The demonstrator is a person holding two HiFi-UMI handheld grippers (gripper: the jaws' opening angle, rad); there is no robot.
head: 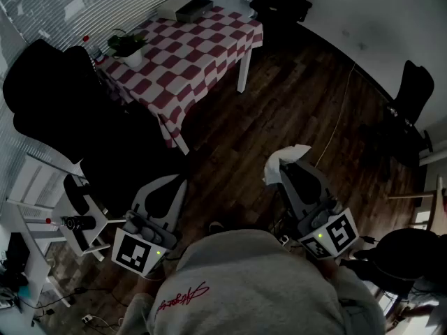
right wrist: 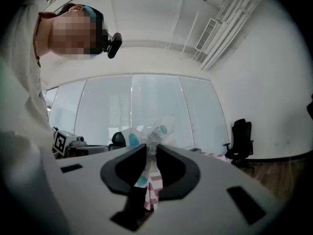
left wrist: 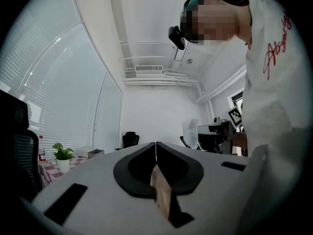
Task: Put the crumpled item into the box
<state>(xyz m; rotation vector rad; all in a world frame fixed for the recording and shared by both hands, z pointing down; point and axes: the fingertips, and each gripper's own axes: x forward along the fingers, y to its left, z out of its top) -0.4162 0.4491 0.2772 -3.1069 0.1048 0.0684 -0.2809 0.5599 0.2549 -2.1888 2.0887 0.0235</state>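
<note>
Closest to us was our own grey sweatshirt (head: 244, 285), filling the bottom of the head view, with both tools reaching forward just past it over the dark wooden floor (head: 279, 110). We held the right gripper (head: 284, 171) out ahead, and its jaws stood only a little apart, pressed on the crumpled item (head: 283, 159), a white wad that stuck up beyond the tips. In the right gripper view we saw the same wad pinched between the dark pads, white with teal spots and bunched above them. The left gripper (head: 179, 183) sat lower on the other side, and in its own view the two jaws met along a thin line with nothing between them. Well apart from both tools, at the far end of the room, stood a table (head: 242, 75) under a red and white checked cloth (head: 188, 54). On its far corner lay the box (head: 183, 8), pale with a darker inside, and we could see nothing in it from where we stood. Near the table's left edge was a potted plant (head: 128, 47) in a white pot. Beside the table on the left we saw a black chair (head: 63, 110). The crumpled item was in the air, above the floor, nowhere near the box.
</note>
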